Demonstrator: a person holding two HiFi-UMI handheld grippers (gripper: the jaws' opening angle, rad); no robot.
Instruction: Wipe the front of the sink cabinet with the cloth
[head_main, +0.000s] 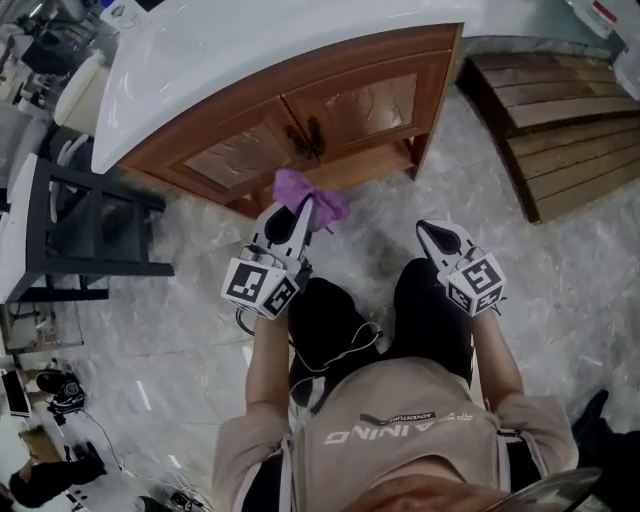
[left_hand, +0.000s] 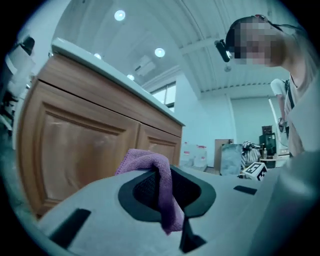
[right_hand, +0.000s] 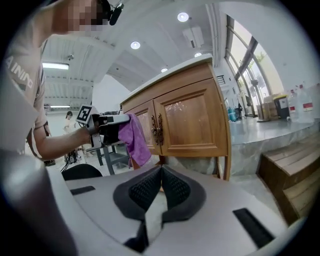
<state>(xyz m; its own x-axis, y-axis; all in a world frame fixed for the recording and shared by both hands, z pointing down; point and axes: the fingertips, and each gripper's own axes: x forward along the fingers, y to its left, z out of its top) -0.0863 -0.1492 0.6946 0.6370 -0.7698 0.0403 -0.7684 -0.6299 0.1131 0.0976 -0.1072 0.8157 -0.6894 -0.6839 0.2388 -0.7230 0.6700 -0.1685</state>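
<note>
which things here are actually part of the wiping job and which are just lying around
In the job: purple cloth, clamped in the left gripper; sink cabinet front, both doors shut.

Just lying about: wooden steps at one side of the cabinet; black metal frame at the other. The right gripper is shut, empty and idle.

Purple on the cloth (head_main: 328, 196) at centre, glossy reddish-brown wood grain on the cabinet (head_main: 350, 100) above it, white on the countertop (head_main: 250, 40) at upper left, grey-white marbling on the floor (head_main: 190, 330), black-and-white square markers on the pale grey left gripper (head_main: 300, 212) and right gripper (head_main: 432, 232).
</note>
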